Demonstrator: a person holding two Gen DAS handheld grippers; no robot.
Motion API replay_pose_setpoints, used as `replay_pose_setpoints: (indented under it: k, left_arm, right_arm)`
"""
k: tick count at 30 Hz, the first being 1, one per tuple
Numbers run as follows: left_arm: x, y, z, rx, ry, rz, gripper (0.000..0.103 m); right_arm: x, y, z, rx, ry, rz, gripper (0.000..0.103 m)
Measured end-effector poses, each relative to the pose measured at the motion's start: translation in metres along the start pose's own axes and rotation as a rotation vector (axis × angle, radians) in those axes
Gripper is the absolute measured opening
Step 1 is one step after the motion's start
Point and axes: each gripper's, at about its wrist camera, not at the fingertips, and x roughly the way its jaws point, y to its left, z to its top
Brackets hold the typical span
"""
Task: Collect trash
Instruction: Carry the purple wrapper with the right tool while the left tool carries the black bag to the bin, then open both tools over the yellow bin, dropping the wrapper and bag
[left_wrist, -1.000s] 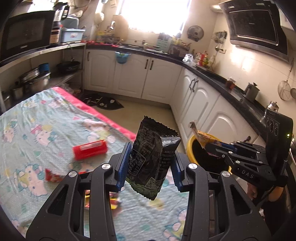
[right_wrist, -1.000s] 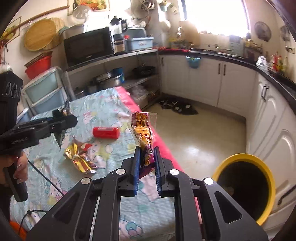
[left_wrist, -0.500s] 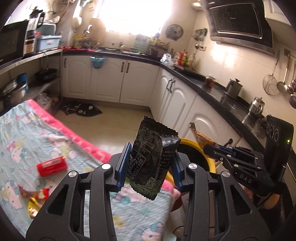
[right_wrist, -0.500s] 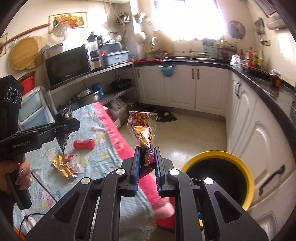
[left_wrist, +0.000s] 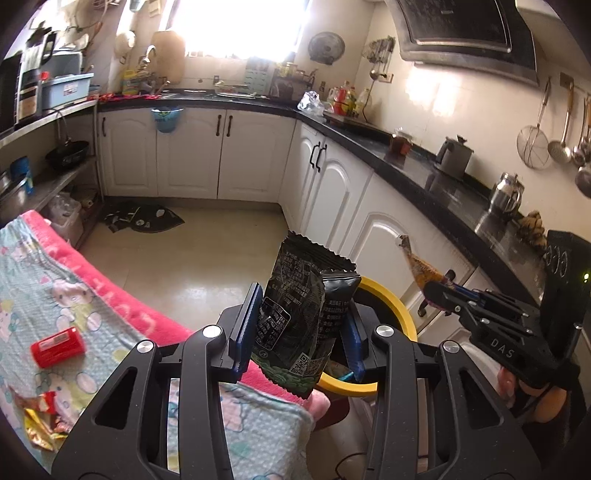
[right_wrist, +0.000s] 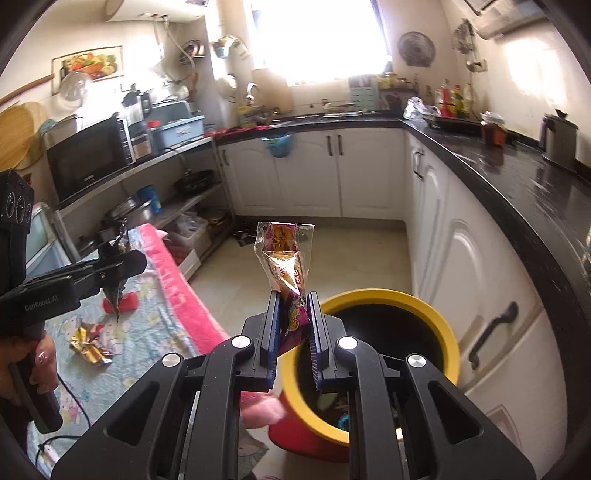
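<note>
My left gripper (left_wrist: 297, 328) is shut on a black snack bag (left_wrist: 301, 314), held upright just above the table's corner and close to the yellow-rimmed trash bin (left_wrist: 391, 295). My right gripper (right_wrist: 293, 325) is shut on an orange and purple snack wrapper (right_wrist: 286, 269), right over the near rim of the bin (right_wrist: 439, 325). The bin's dark inside holds some trash. A red packet (left_wrist: 57, 346) and crumpled gold and red wrappers (left_wrist: 38, 419) lie on the table cloth; both also show in the right wrist view, the packet (right_wrist: 127, 301) and the wrappers (right_wrist: 88, 341).
The table with the cartoon cloth and pink edge (left_wrist: 122, 291) is on the left. White cabinets (left_wrist: 373, 221) under a black counter (right_wrist: 517, 177) run behind the bin. A dark mat (left_wrist: 144, 219) lies on the tiled floor. Shelves with pots (right_wrist: 129, 210) stand at far left.
Both grippers have swung right, away from the table and toward the bin. The bin now sits closer and larger under both, and each still holds its wrapper.
</note>
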Motion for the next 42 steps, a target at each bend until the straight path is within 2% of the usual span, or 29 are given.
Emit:
replay_pose_setpoints:
  k: [10, 22, 33, 42]
  left_arm:
    - [0.05, -0.026, -0.013, 0.047, 0.063, 0.002, 0.033]
    - [0.112, -0.048, -0.039, 0.098, 0.178, -0.027, 0.033]
    - [0.152, -0.05, -0.064, 0.13, 0.268, -0.013, 0.033]
    - [0.169, -0.047, -0.074, 0.148, 0.312, 0.034, 0.039]
  right_arm:
    - [0.017, -0.036, -0.021, 0.048, 0.055, -0.09, 0.014]
    - [0.062, -0.073, -0.065, 0.126, 0.204, -0.155, 0.014]
    - [0.091, -0.089, -0.089, 0.172, 0.295, -0.182, 0.015]
    - [0.106, -0.092, -0.094, 0.183, 0.338, -0.18, 0.022]
